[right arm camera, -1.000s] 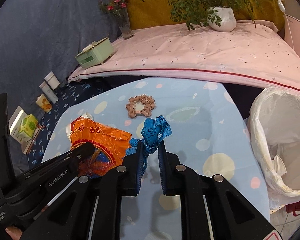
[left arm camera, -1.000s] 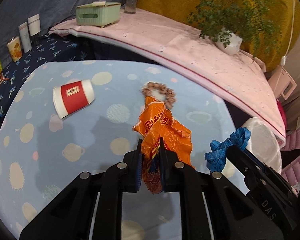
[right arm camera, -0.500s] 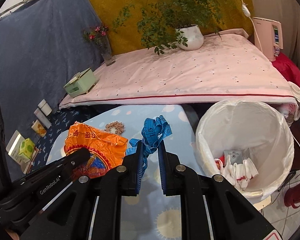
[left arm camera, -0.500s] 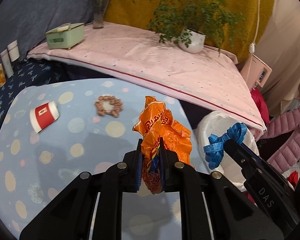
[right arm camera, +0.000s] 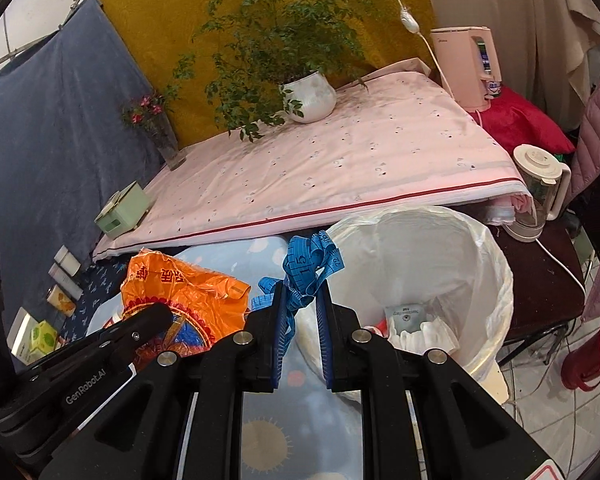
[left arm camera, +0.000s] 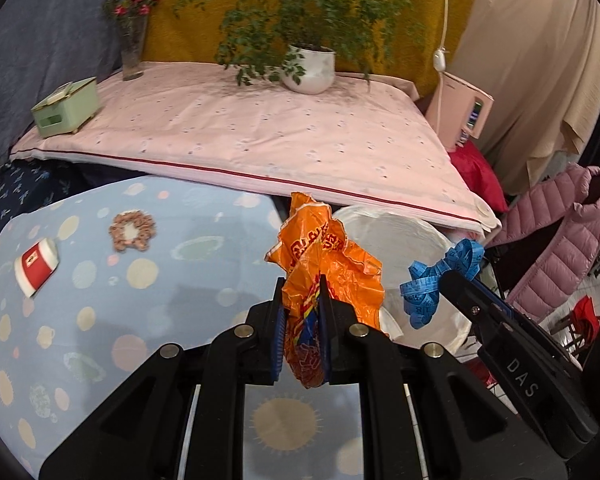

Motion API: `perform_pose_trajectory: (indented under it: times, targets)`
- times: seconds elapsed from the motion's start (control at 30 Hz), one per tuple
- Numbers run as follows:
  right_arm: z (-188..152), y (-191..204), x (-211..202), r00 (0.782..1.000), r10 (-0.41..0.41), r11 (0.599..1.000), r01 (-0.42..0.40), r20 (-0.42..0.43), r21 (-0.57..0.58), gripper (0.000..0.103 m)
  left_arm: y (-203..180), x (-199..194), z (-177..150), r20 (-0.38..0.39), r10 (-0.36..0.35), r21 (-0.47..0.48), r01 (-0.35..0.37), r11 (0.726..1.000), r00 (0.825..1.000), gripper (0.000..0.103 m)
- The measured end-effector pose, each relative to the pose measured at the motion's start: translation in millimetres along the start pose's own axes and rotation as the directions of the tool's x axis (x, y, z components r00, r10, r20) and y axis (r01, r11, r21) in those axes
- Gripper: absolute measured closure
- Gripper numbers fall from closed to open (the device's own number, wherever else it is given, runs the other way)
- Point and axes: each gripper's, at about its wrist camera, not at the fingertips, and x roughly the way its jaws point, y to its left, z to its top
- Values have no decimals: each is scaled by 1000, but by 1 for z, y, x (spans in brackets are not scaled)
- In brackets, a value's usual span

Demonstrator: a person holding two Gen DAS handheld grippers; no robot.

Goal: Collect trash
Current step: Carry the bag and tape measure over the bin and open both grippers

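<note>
Orange crinkled wrapper (left arm camera: 324, 264), light and limp, is pinched at its lower fold by the left tongs (left arm camera: 303, 312); right tongs (right arm camera: 302, 304) pinch a floppy blue tape measure (right arm camera: 310, 264), bin (right arm camera: 496, 248) just ahead.

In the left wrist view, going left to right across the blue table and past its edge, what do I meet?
Red cup → scrunchie → orange wrapper in the left gripper → blue tape measure in the right gripper → pink jacket.
</note>
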Motion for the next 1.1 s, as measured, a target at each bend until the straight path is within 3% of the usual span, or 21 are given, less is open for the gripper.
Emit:
perform_pose_trajectory:
  times: [0.47, 0.57, 0.6, 0.67, 0.83, 1.1]
  targets:
    - [8, -56, -2, 999, -54, 995, 53, 2, 84, 89, -56, 29, 10, -34, -65, 72, 67, 995, 997, 88]
    - [12, -60, 1, 998, -61, 994, 60, 1, 86, 88, -60, 35, 15, -29, -71, 60, 72, 996, 997, 80]
    - [13, -61, 3, 998, -63, 994, 62, 1, 87, 87, -60, 36, 17, -26, -61, 52, 62, 997, 998, 67]
    - [15, -64, 6, 997, -73, 993, 73, 4, 93, 83, -59, 38, 20, -10, -41, 38, 41, 998, 999, 52]
    - [19, -64, 12, 996, -87, 993, 86, 6, 85, 75, -51, 42, 22, -14, -10, 17, 11, 1000, 1000, 47]
    - [14, -62, 19, 996, -86, 993, 86, -12, 82, 74, -32, 46, 19, -28, 16, -21, -17, 1000, 999, 47]
